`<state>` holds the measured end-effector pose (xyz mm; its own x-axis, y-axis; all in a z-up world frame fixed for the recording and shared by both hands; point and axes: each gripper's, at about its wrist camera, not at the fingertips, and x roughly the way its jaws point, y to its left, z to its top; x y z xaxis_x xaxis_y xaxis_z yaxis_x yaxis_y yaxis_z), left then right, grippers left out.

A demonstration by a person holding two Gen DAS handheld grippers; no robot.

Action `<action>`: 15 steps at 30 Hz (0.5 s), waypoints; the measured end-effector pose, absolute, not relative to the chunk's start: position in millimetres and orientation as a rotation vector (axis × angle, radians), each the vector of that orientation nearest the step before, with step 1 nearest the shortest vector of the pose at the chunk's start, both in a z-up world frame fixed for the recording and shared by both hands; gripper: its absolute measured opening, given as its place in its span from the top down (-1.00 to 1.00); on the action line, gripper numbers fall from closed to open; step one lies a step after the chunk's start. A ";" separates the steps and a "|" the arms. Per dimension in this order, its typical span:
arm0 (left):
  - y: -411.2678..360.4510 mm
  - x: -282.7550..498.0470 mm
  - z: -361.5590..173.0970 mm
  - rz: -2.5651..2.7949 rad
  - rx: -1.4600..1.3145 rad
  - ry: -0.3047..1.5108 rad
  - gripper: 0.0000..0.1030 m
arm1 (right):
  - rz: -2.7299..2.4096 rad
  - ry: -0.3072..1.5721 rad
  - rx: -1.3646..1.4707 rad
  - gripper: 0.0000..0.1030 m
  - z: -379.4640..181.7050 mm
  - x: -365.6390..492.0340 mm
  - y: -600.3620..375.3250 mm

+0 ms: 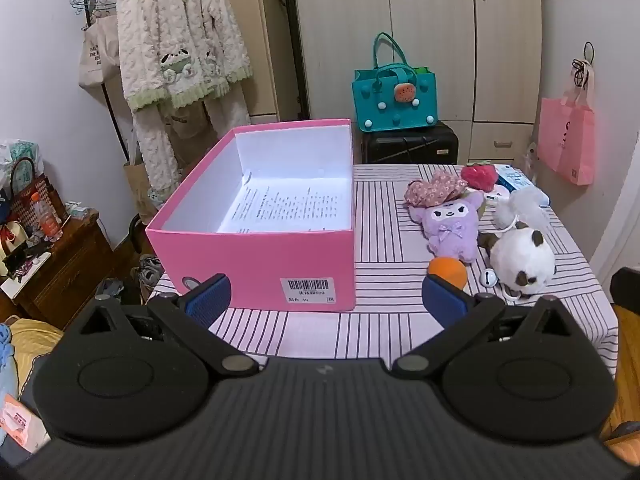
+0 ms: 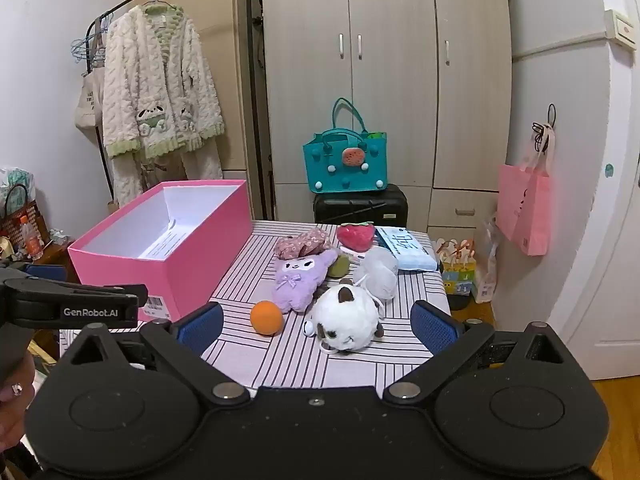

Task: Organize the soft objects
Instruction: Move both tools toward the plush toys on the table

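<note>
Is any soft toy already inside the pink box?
No, the pink box holds only a printed sheet; the toys, like the purple plush, lie on the table.

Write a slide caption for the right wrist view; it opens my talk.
Open right gripper faces plush toys beside a pink box.

Both wrist views look down, perhaps closely, sharing the striped table [image 1: 384, 216].

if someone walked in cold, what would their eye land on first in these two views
Most likely the big pink box, open on the left part of the striped tablecloth, with only a printed sheet inside. Next comes the heap of soft toys to its right: a purple plush, a white and brown plush and an orange ball nearest the open grippers. Behind the table, a teal tote bag sits on a black suitcase.
</note>
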<state>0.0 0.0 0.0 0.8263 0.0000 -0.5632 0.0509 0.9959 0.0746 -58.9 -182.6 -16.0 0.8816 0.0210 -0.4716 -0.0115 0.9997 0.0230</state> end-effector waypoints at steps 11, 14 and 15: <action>-2.5 0.1 -9.9 -0.022 0.098 0.607 -1.00 | 0.011 0.492 0.009 -0.97 -14.5 -61.1 -179.4; -3.2 1.5 -10.4 -0.022 0.103 0.614 -1.00 | 0.011 0.492 0.008 -0.97 -13.6 -64.6 -177.0; -3.0 1.0 -8.1 -0.022 0.106 0.618 -1.00 | 0.011 0.492 0.009 -0.97 -13.1 -65.1 -176.3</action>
